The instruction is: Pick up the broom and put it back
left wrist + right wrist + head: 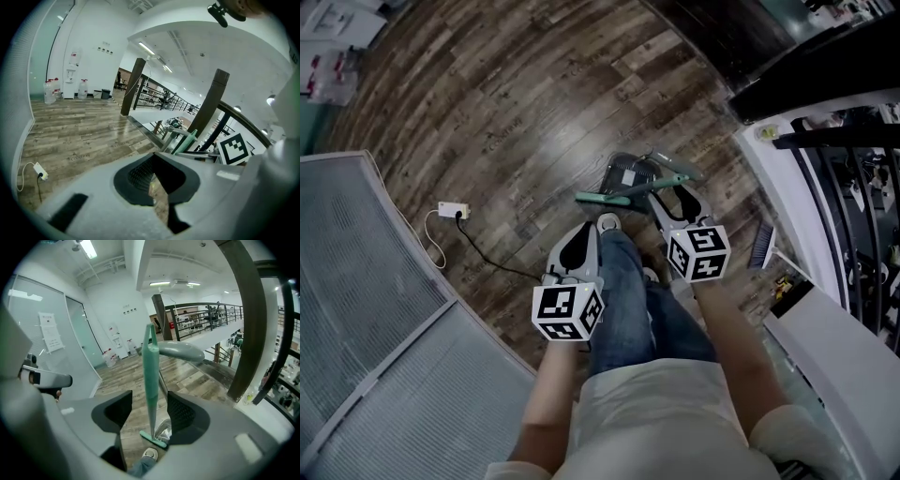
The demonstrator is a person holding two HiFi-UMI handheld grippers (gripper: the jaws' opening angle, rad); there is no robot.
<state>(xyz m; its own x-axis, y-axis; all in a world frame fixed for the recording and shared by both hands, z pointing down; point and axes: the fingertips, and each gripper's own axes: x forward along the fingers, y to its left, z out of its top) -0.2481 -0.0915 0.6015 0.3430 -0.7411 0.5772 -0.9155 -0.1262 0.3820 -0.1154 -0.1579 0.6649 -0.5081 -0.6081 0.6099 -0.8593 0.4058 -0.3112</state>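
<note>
The green broom (623,195) stands by my feet on the wood floor, next to a grey dustpan (630,172). In the right gripper view the broom's handle (151,376) rises upright between the jaws, with its head (154,439) on the floor below. My right gripper (149,399) is open around the handle, and neither pad touches it. The dustpan's grey handle (180,351) leans just behind. My left gripper (578,246) hangs lower left, shut and empty (155,161). The left gripper view catches the broom (190,140) off to the right.
A white power strip (452,211) with a black cable lies on the floor to the left. A frosted glass partition (366,281) fills the left side. At the right run a white ledge (825,244) and a black railing (853,187). My shoe (607,223) is beside the broom head.
</note>
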